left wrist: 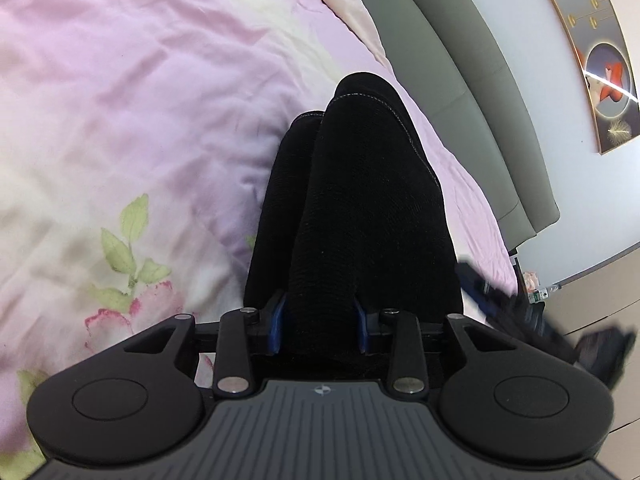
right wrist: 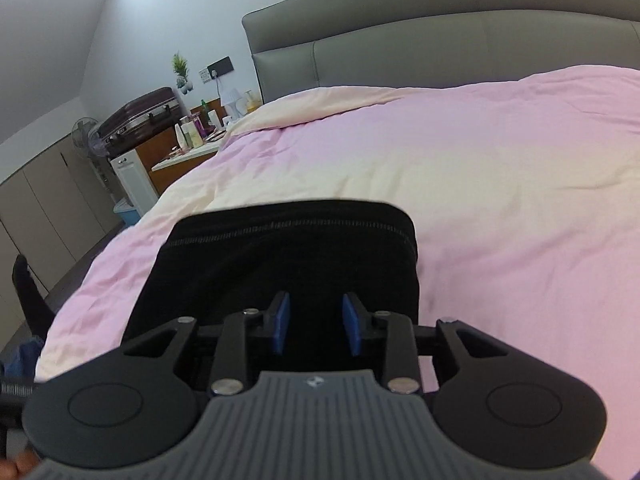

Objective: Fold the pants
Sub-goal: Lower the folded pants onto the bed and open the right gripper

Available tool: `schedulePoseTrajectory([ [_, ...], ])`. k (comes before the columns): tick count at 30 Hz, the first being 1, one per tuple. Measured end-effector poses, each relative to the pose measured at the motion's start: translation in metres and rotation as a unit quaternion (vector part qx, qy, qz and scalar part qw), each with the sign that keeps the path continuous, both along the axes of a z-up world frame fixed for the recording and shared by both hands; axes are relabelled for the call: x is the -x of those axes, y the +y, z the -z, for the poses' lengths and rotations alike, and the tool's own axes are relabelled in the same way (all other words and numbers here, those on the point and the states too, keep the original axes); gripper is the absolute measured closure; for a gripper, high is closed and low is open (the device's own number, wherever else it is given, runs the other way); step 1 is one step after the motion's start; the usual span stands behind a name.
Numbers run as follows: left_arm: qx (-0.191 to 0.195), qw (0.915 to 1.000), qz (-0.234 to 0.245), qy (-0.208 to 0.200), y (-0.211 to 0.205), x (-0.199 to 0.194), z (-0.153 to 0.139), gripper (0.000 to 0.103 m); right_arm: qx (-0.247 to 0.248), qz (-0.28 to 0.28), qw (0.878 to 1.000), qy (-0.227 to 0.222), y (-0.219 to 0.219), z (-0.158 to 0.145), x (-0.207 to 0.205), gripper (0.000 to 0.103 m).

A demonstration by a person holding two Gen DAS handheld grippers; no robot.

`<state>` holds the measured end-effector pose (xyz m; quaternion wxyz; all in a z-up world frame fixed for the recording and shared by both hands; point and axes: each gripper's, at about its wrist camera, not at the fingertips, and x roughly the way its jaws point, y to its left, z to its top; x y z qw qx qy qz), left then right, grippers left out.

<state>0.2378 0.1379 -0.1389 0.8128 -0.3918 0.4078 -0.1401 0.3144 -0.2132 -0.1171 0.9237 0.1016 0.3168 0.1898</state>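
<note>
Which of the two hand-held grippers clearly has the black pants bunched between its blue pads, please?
The left hand-held gripper: a thick fold of the black pants fills the gap between its pads. The right hand-held gripper shows bare pad faces over flat cloth.

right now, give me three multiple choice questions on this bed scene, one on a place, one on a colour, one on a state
1. Where do the pants lie?
A. on the pink bedcover
B. on the floor
C. on the suitcase

2. What colour are the pants?
A. white
B. black
C. red

3. What is the left gripper doing?
A. hanging with nothing between its fingers
B. clamping the headboard
C. clamping a bunch of the pants

Answers:
1. A, the right wrist view shows them spread on the bedcover, below the grey headboard.
2. B, the cloth is black in both views, with a pale line of stitching.
3. C, the left wrist view shows black cloth bunched between the blue pads and running out over the bed.
</note>
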Motion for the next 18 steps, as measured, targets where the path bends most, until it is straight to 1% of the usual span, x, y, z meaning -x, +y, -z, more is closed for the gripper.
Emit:
schedulePoseTrajectory([
  [1, -0.009, 1.0, 0.001, 0.0, -0.002, 0.0, -0.001, 0.065, 0.008, -0.003, 1.0, 0.0, -0.001, 0.009, 0.016, 0.074],
  [2, -0.018, 0.9998, 0.005, 0.001, -0.005, 0.0, -0.002, 0.065, 0.007, 0.005, 1.0, -0.004, -0.005, 0.017, 0.034, 0.075],
  [3, -0.024, 0.9997, 0.009, 0.0, -0.007, 0.0, -0.002, 0.065, -0.007, 0.012, 1.0, 0.003, -0.012, 0.025, 0.043, 0.075],
  [5, -0.032, 0.9993, 0.016, -0.006, -0.012, 0.001, -0.002, 0.064, -0.067, 0.037, 0.997, 0.026, -0.034, 0.041, 0.06, 0.076],
  [6, -0.039, 0.999, 0.018, -0.01, -0.013, 0.003, -0.002, 0.064, -0.087, 0.044, 0.995, 0.034, -0.041, 0.047, 0.068, 0.076],
  [7, -0.045, 0.9987, 0.019, -0.012, -0.015, 0.003, -0.003, 0.063, -0.086, 0.045, 0.994, 0.041, -0.044, 0.051, 0.078, 0.078],
  [9, -0.051, 0.9984, 0.023, -0.008, -0.016, 0.005, -0.006, 0.064, -0.047, 0.029, 0.997, 0.047, -0.035, 0.055, 0.093, 0.078],
  [10, -0.051, 0.9984, 0.025, -0.005, -0.016, 0.007, -0.006, 0.064, -0.029, 0.019, 0.998, 0.061, -0.03, 0.058, 0.099, 0.079],
  [11, -0.051, 0.9984, 0.025, -0.002, -0.015, 0.008, -0.007, 0.064, -0.014, 0.011, 0.995, 0.097, -0.025, 0.067, 0.102, 0.079],
  [12, -0.053, 0.9983, 0.026, 0.002, -0.014, 0.011, -0.008, 0.064, -0.008, 0.013, 0.993, 0.115, -0.024, 0.074, 0.107, 0.079],
  [13, -0.053, 0.9982, 0.027, 0.006, -0.012, 0.013, -0.009, 0.064, -0.008, 0.015, 0.994, 0.105, -0.024, 0.075, 0.117, 0.079],
  [14, -0.046, 0.9985, 0.027, 0.011, -0.009, 0.017, -0.009, 0.064, -0.01, 0.013, 0.995, 0.098, -0.024, 0.072, 0.124, 0.078],
  [16, -0.033, 0.999, 0.022, 0.019, -0.003, 0.026, -0.01, 0.066, -0.027, 0.022, 0.996, 0.085, -0.032, 0.068, 0.14, 0.078],
  [17, -0.04, 0.9988, 0.02, 0.021, -0.001, 0.03, -0.012, 0.066, -0.032, 0.028, 0.996, 0.081, -0.034, 0.065, 0.145, 0.077],
  [18, -0.054, 0.9981, 0.017, 0.021, -0.001, 0.035, -0.015, 0.066, -0.029, 0.033, 0.996, 0.077, -0.036, 0.062, 0.149, 0.075],
])
